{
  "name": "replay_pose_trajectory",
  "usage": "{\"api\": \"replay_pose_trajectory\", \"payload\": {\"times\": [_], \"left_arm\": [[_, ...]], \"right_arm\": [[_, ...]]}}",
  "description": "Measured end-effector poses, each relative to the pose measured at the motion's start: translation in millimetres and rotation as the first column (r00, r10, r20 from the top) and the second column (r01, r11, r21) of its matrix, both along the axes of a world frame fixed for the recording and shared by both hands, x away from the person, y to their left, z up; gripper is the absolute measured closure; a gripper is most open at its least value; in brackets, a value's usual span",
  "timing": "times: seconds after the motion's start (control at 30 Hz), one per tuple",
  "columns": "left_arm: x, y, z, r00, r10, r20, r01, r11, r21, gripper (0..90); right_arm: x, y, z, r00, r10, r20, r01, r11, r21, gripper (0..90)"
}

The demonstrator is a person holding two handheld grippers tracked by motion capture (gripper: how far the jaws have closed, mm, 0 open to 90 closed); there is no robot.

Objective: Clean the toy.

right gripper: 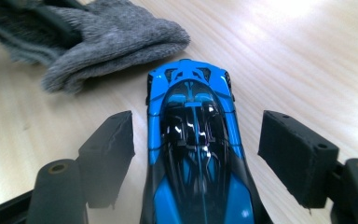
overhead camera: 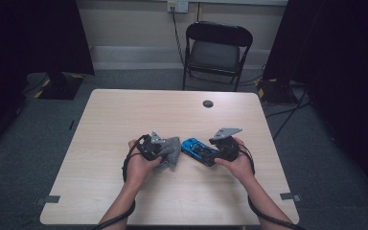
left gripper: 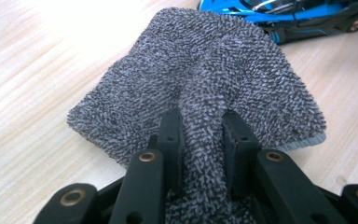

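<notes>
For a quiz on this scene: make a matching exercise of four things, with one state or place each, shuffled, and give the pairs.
Things:
1. cloth
2. toy car
3. chair
4. right gripper

States or places:
A. blue and black, lying on the table
B. jaws apart, one on each side of the car, pads clear of it
C. grey, pinched in the left gripper
D. on the floor beyond the table's far edge

Pairs: 1-C, 2-A, 3-D, 4-B
</notes>
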State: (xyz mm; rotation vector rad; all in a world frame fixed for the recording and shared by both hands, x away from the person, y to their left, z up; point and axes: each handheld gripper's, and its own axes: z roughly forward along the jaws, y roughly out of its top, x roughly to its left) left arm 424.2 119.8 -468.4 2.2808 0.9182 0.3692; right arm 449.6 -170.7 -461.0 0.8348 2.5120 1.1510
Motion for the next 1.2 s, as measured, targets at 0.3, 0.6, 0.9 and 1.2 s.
{"api": "replay_pose_trajectory", "payload": {"times": [0.3, 0.6, 0.9, 1.2], "left_arm": [[-9.4, -0.2, -2.0, 0.9998, -0.018, 0.007, 0.018, 0.9998, -0.002, 72.2], [-13.5, -9.1, -2.9, 0.9987, -0.050, 0.000, 0.050, 0.9984, 0.024, 71.9], [-21.6, -25.7, -4.0, 0.9928, -0.113, -0.040, 0.115, 0.9918, 0.055, 72.2], [-33.5, -51.8, -3.1, 0.9729, -0.214, -0.087, 0.217, 0.9759, 0.023, 72.7]], "right_arm": [[17.3, 9.8, -11.0, 0.9995, -0.010, -0.029, 0.010, 0.9999, -0.010, 39.7], [17.1, 18.6, -14.2, 0.9985, -0.001, -0.055, -0.001, 0.9993, -0.037, 42.2], [16.0, 18.7, -15.3, 0.9988, -0.012, -0.048, 0.010, 0.9996, -0.028, 42.4], [15.9, 18.8, -14.5, 0.9982, -0.018, -0.057, 0.016, 0.9994, -0.032, 42.5]]}}
